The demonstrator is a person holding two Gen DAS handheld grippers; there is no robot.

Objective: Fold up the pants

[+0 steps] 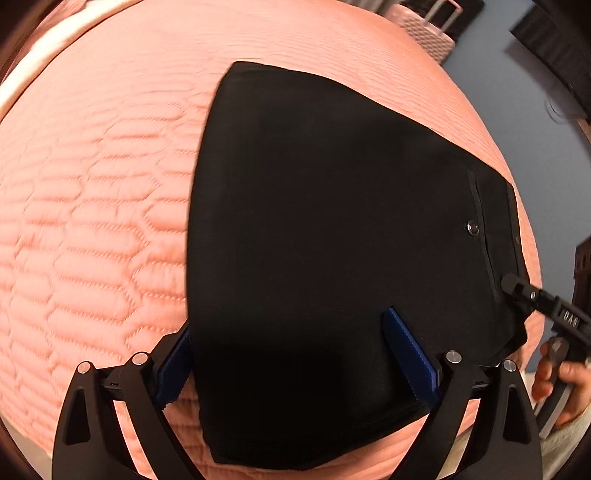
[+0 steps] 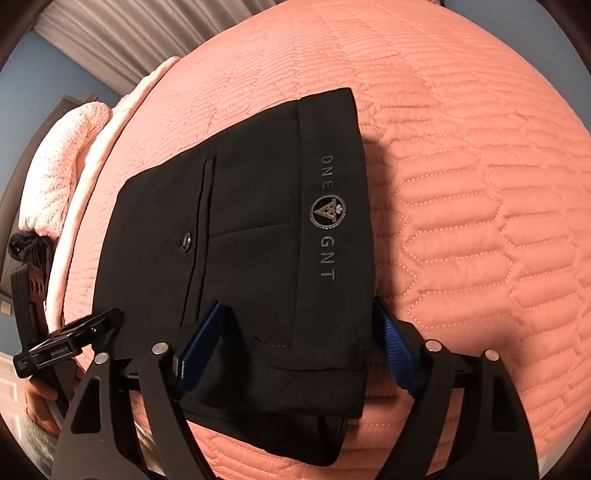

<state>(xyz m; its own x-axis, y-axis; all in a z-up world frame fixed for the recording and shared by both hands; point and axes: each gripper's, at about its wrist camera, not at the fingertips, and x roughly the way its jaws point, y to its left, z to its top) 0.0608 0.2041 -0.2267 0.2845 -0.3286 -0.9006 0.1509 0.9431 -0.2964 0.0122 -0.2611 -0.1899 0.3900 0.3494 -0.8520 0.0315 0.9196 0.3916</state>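
Observation:
The black pants (image 1: 325, 229) lie folded into a compact stack on the pink quilted bed (image 1: 92, 221). In the right wrist view the pants (image 2: 251, 229) show a back pocket with a button and a waistband printed with a logo. My left gripper (image 1: 288, 347) is open, its blue-padded fingers (image 1: 410, 354) straddling the near edge of the stack. My right gripper (image 2: 295, 343) is open too, its blue fingers (image 2: 201, 343) standing either side of the waistband end. The right gripper also shows in the left wrist view (image 1: 517, 288) at the pants' right edge.
The pink quilt (image 2: 480, 184) stretches around the pants. A white and pink pillow (image 2: 62, 166) lies at the bed's left side under grey curtains (image 2: 122, 33). The left gripper's body (image 2: 70, 339) shows at the lower left. A pink basket (image 1: 424, 29) stands beyond the bed.

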